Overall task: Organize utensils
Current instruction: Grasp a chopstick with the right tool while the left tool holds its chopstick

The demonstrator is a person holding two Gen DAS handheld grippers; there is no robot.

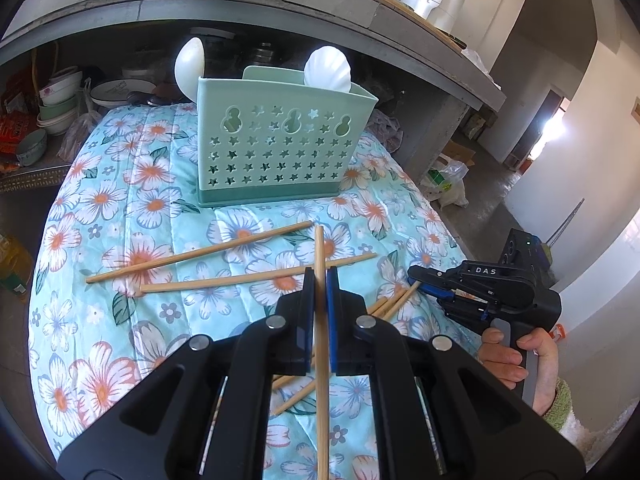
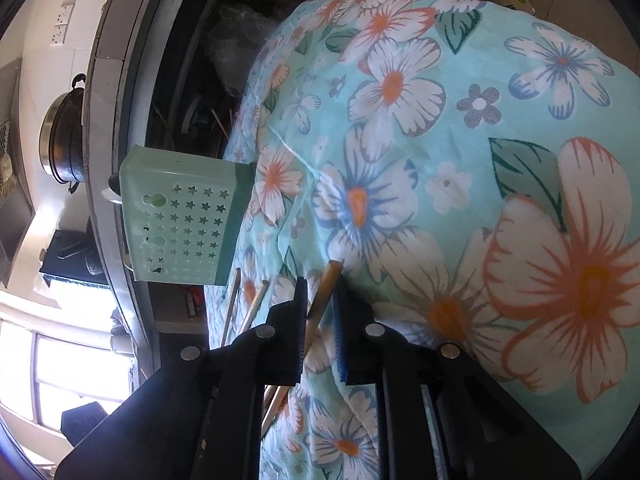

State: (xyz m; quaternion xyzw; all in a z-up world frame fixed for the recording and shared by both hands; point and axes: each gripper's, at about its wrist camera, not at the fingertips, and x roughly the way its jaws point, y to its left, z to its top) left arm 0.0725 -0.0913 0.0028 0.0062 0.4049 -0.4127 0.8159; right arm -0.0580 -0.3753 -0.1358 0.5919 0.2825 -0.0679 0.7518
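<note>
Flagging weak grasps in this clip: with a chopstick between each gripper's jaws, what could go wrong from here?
1. The left gripper holds its chopstick near one end, most of it trailing back; it may pivot or slip on the way to the holder.
2. The right gripper works among bunched chopsticks; it may drag neighbours or snag the cloth.
3. Two spoons already stand in the holder and may block insertion.

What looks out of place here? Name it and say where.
Loose chopsticks lie scattered and crossed on the floral cloth in front of the green utensil holder rather than standing in it. The left tool grips one chopstick; the right tool grips another.
</note>
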